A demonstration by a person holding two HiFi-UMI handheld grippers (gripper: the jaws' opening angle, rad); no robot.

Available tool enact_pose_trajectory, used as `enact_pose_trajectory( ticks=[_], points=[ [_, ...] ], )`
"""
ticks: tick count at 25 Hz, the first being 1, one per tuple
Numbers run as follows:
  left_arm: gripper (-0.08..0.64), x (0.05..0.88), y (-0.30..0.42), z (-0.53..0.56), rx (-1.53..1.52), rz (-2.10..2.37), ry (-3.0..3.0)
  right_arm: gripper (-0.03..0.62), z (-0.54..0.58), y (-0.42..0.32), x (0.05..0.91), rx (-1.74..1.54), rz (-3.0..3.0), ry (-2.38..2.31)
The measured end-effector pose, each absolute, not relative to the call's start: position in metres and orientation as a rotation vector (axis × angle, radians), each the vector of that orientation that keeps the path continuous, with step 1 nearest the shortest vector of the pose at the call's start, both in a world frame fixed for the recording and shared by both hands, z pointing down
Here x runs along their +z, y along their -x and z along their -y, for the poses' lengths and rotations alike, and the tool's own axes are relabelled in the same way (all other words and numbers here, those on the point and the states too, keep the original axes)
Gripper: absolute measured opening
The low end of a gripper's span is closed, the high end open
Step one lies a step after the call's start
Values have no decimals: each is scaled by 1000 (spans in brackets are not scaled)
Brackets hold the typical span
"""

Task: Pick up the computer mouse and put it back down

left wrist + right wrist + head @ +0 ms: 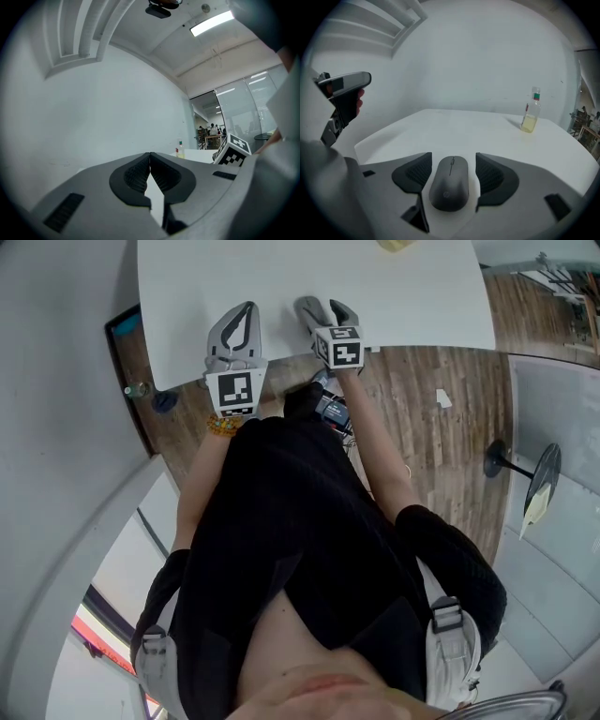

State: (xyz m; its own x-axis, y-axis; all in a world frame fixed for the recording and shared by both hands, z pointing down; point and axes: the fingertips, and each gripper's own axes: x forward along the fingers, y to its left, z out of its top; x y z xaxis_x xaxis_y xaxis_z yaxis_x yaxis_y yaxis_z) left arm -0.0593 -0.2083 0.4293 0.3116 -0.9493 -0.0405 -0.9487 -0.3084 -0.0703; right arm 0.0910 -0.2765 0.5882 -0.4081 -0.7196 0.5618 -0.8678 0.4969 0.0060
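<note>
Computer mouse (450,183) lies flat on the white table (454,126), close to the table's near edge and centred between the jaws of the right gripper (325,310).

- Right jaws stand wide, one ribbed pad on each flank. A sliver of table shows on both sides, so no pad presses.
- The gripper tilts down onto the table with its line matching the mouse's long axis. Judged: a stance that suits a pinch across the narrow sides.
- Left gripper (150,161) hangs level over the table's near edge, jaws closed tip to tip on nothing. It looks parked out of the way.
- Bottle (530,117) of yellowish liquid stands at the table's far right, well clear.
- The mouse is dark grey, matte, a low oval shell. A thin wheel slot sits toward the front and a faint round logo toward the rear. No cable is seen.
</note>
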Motion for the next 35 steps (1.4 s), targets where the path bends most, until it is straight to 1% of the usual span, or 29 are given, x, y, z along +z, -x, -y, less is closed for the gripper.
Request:
enact_pose_trajectory(
  ticks=[11, 25, 35],
  points=[
    [14, 431, 66, 206, -31, -1823, 2463, 284, 273, -83, 627, 536, 2124, -1229],
    [14, 432, 68, 204, -35, -1825, 2466, 285, 277, -89, 642, 529, 2059, -1223],
    [14, 432, 67, 203, -36, -1819, 2476, 284, 277, -88, 637, 516, 2081, -1196]
  ],
)
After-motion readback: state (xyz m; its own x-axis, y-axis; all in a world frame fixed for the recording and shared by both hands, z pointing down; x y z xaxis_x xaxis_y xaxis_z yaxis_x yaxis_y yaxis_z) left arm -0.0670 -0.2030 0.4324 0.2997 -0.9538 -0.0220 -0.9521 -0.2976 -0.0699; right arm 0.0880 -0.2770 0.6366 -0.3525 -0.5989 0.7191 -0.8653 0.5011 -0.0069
